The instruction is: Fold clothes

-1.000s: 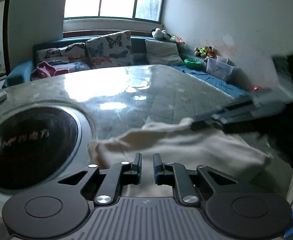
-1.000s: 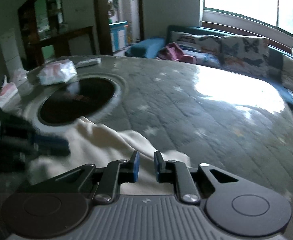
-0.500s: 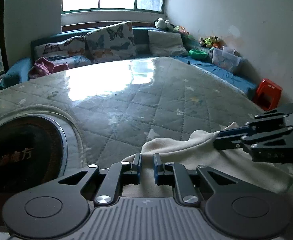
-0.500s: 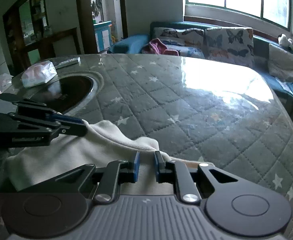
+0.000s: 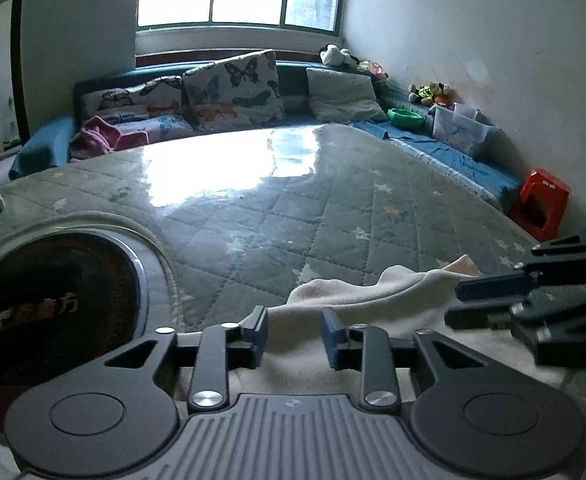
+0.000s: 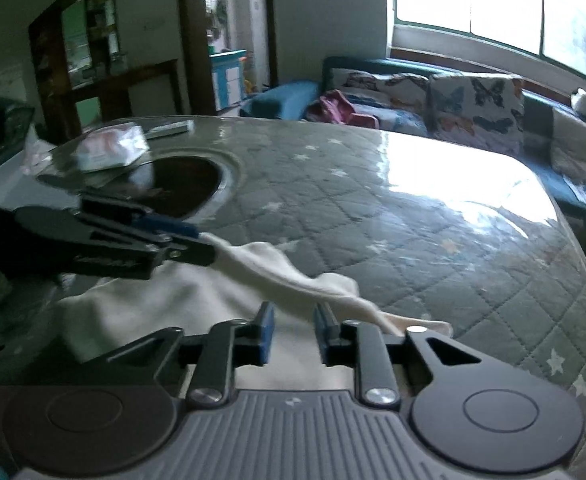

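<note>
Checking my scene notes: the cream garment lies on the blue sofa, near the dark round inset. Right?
Not the sofa. The cream garment lies on the quilted table, near the dark round inset; the right wrist view shows it.

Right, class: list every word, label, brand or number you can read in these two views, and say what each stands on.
"方": the last character of faded orange lettering on the round black glass inset in the quilted grey table top; the characters before it are too blurred to read.
Raised lettering on the side of the left gripper: too blurred to read.
Print on the pink-and-white packet: too blurred to read.
Nothing else is legible.
</note>
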